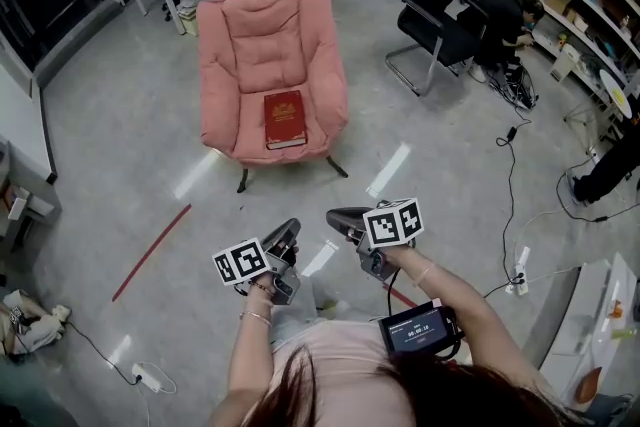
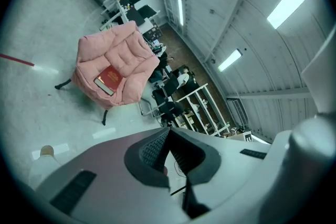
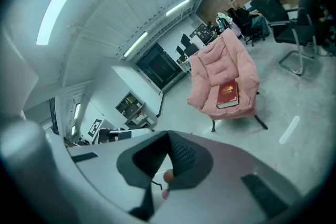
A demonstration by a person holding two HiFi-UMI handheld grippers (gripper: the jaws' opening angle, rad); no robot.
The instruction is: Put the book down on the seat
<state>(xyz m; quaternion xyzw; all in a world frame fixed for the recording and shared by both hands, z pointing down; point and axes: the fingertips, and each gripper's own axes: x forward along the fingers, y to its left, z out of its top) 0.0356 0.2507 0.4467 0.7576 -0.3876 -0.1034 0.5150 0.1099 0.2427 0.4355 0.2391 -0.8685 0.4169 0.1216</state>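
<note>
Both left gripper (image 1: 284, 235) and right gripper (image 1: 342, 217) are shown closed and empty at lower centre, with the book (image 1: 285, 120) laid on the seat (image 1: 244, 133) at upper centre, where a slip off the soft front edge is judged possible if jolted.

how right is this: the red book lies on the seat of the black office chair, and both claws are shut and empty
Only the chair is wrong. The red book lies on the seat of the pink armchair, as the head view shows. The left claw and the right claw are indeed shut and empty.
</note>
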